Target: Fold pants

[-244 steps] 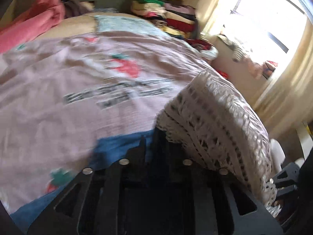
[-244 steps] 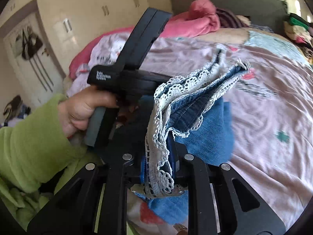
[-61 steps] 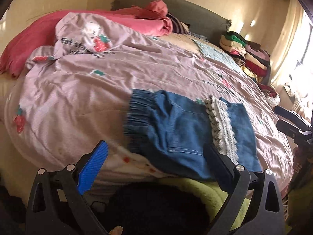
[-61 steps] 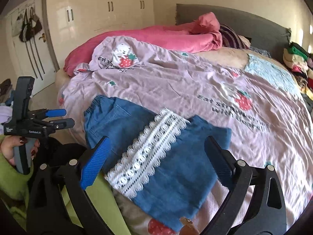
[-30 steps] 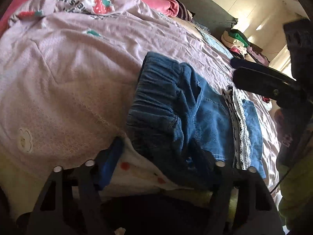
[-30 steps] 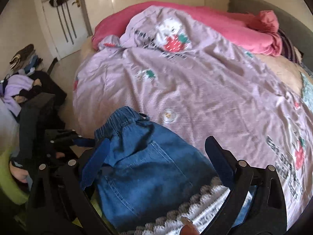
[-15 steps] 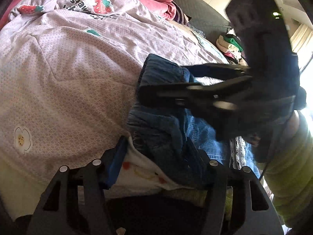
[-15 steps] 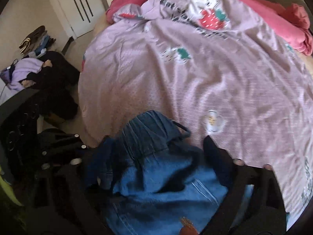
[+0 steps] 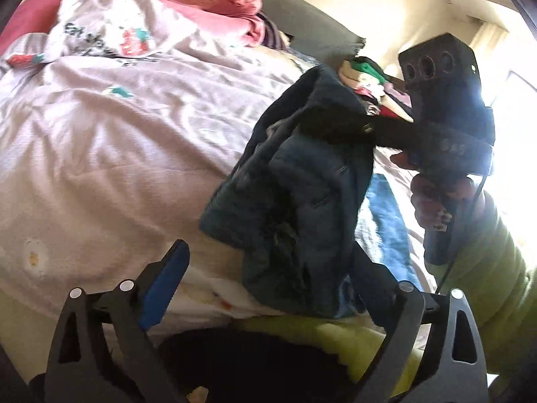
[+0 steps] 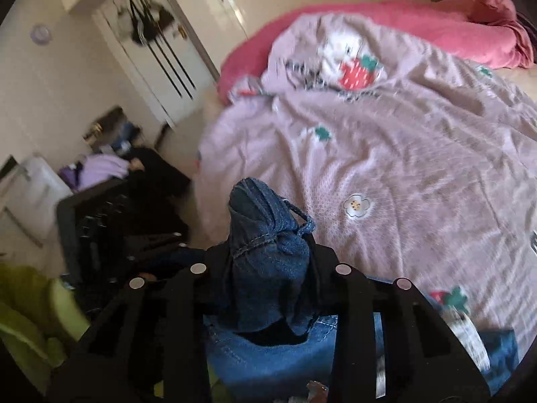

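- Since 0.5 s ago: the waistband end of the pants [image 9: 302,201] has come up off the bed [image 9: 117,168]. It now hangs bunched in the air, above the part lying flat.
- Right tongs [image 10: 268,265]: clamped on a wad of denim at the waistband, jaws nearly together. In the left wrist view the same tool reaches in from the right and pinches the upper edge of the raised cloth.
- Left tongs [image 9: 265,278]: jaws spread and gripping nothing. The blue pad [image 9: 164,285] is clear of the cloth; the right finger sits behind or against the hanging denim, contact uncertain.
- Location: near edge of the bed, far half still on the quilt.
- Step, judged: folding the waistband over toward the leg ends.
- To do well: take the free waistband corner with the left tongs, so the edge travels level.
- Carry low and lay edge on edge.
- Risk: a one-point grip leaves the fold bunched and skewed.
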`<state>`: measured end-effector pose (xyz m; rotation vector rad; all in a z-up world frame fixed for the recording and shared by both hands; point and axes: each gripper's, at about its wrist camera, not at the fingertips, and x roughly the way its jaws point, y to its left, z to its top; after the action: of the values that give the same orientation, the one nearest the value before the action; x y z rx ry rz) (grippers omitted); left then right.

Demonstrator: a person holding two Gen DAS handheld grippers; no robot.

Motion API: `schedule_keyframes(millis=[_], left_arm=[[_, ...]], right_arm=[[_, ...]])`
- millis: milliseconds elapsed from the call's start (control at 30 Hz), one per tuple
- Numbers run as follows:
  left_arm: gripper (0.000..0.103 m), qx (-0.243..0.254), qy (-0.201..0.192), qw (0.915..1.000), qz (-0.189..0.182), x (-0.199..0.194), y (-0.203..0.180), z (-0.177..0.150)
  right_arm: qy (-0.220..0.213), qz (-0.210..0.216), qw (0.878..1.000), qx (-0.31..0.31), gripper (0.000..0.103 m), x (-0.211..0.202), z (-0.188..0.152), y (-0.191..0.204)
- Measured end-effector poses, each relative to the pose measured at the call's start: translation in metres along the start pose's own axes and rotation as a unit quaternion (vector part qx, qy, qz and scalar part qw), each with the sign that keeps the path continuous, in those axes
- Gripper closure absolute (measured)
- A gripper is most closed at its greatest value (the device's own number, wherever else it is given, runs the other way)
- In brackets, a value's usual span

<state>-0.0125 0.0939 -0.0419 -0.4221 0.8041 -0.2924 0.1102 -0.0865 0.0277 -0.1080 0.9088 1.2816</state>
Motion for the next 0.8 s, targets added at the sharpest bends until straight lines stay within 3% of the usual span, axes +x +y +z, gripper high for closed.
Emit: schedule_keyframes(millis=[100,333,500,567,700,800], left_arm=[[0.006,-0.01,0.012,0.9995,-0.027,0.01,-0.005,0.003],[0.007,-0.023,0.044,0.9919,-0.117,0.041,-0.04,0.014],[0.007,0.019,0.046,0.9889,-0.14,0.044,-0.086,0.013],[0.007,0.052,0.05,0.9846,-0.16,0.045,-0.109,0.011],[0.007,0.091,0.076,0.9779,-0.172,0.063,-0.135,0.002],[0.007,0.099,0.104,0.9743,-0.173,0.082,-0.145,-0.007]], right_arm=[[-0.02,0.006,1.0,0.005,0.075,-0.024,-0.008,-0.003],[-0.063,0.005,0.998,0.025,0.074,-0.066,-0.029,-0.018],[-0.105,-0.004,0.993,0.047,0.061,-0.096,-0.048,-0.029],[-0.129,-0.038,0.988,0.073,0.051,-0.115,-0.062,-0.04],[-0.134,-0.13,0.974,0.13,0.047,-0.141,-0.103,-0.058],[-0.125,-0.158,0.966,0.16,0.043,-0.15,-0.132,-0.06]])
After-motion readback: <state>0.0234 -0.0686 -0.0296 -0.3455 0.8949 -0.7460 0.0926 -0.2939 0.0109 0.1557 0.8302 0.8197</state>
